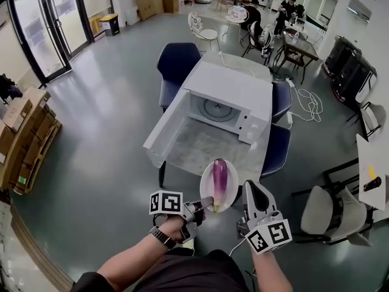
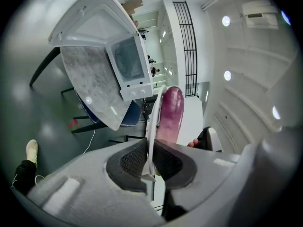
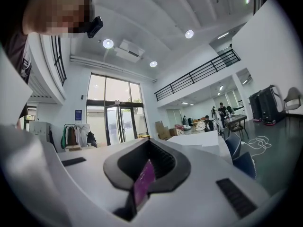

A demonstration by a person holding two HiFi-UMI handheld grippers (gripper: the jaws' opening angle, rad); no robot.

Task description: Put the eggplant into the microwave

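A purple eggplant point(image 1: 220, 178) lies on a white plate point(image 1: 208, 174) held in the air before the table's near edge. My left gripper point(image 1: 205, 202) is shut on the plate's near rim. In the left gripper view the plate point(image 2: 154, 119) stands edge-on between the pads, with the eggplant point(image 2: 169, 115) behind it. The white microwave point(image 1: 234, 90) sits on the marbled table point(image 1: 206, 148), its door point(image 1: 165, 126) swung open to the left and its glass turntable point(image 1: 216, 109) showing. My right gripper point(image 1: 254, 187) hovers just right of the plate, apart from it, jaws together. A purple sliver shows between its pads point(image 3: 156, 167).
Blue chairs stand behind the table point(image 1: 177, 62) and at its right point(image 1: 276, 151). A white chair point(image 1: 331, 215) is at the near right. Cardboard boxes point(image 1: 24, 132) line the left wall. A cable point(image 1: 310, 102) lies on the floor. People sit at far tables point(image 1: 285, 11).
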